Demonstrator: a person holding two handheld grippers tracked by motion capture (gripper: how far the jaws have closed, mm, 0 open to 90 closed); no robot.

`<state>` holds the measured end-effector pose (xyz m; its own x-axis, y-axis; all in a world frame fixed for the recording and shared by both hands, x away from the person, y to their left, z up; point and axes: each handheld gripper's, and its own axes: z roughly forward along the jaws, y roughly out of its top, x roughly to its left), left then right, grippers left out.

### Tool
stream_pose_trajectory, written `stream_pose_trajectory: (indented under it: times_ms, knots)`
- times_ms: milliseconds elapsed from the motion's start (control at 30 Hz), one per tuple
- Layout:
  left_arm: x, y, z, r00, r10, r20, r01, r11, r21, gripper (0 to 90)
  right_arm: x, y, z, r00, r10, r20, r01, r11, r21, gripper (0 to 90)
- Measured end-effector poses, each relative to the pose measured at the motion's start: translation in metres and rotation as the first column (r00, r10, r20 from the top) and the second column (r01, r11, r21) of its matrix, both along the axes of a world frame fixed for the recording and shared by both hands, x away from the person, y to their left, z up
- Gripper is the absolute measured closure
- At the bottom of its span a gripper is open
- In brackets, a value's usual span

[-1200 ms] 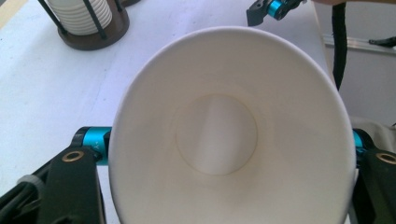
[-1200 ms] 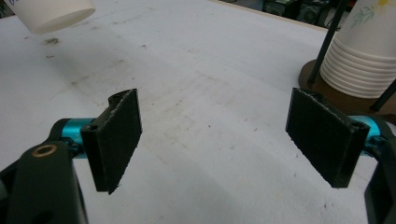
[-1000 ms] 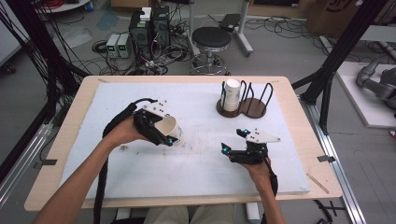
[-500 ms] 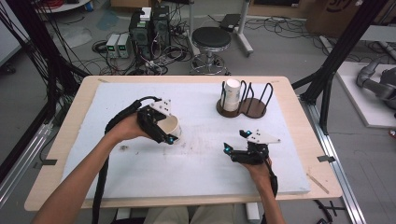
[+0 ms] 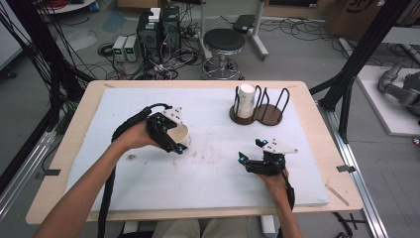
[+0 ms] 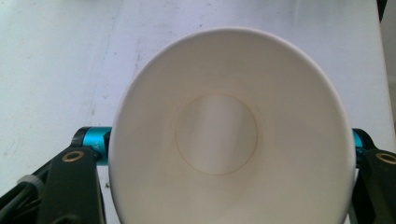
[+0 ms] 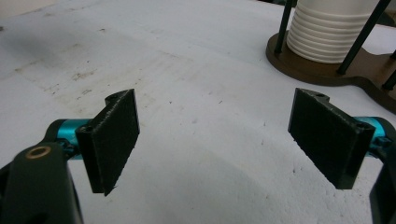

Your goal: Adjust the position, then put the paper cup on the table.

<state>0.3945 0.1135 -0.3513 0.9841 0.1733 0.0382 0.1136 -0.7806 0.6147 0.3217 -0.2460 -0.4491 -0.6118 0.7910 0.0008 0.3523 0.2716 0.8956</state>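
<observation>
1. Progress seems about midway: the left gripper [image 5: 174,141] clamps a paper cup [image 5: 179,135] by its sides, raised just above the white mat [image 5: 208,178] left of the tabletop's middle, mouth tipped toward its own camera.
2. The right gripper [image 5: 251,150] rests near the front edge, right of centre, jaws wide apart and empty.
3. Left to do, I judge: carrying the cup to the wire holder [image 5: 258,112] by the far edge, where a cup stack [image 5: 245,99] already stands.
4. Bare mat lies between; the holder's upright rods narrow the approach.
</observation>
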Motion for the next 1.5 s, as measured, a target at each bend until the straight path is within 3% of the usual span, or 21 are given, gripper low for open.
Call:
stream_pose_trajectory:
  times_ms: [1067, 1500]
  knots:
    - [0.002, -0.004, -0.003, 0.9997, 0.021, 0.014, -0.021, 0.9998, 0.005, 28.5, 0.0, 0.0, -0.001, 1.0, -0.005, -0.003, 0.005, 1.0, -0.003, 16.8]
    - [0.008, -0.019, -0.014, 0.9994, 0.035, 0.009, -0.035, 0.9979, 0.055, 28.5, 0.0, 0.0, -0.001, 1.0, -0.003, -0.001, 0.003, 1.0, -0.006, 16.8]
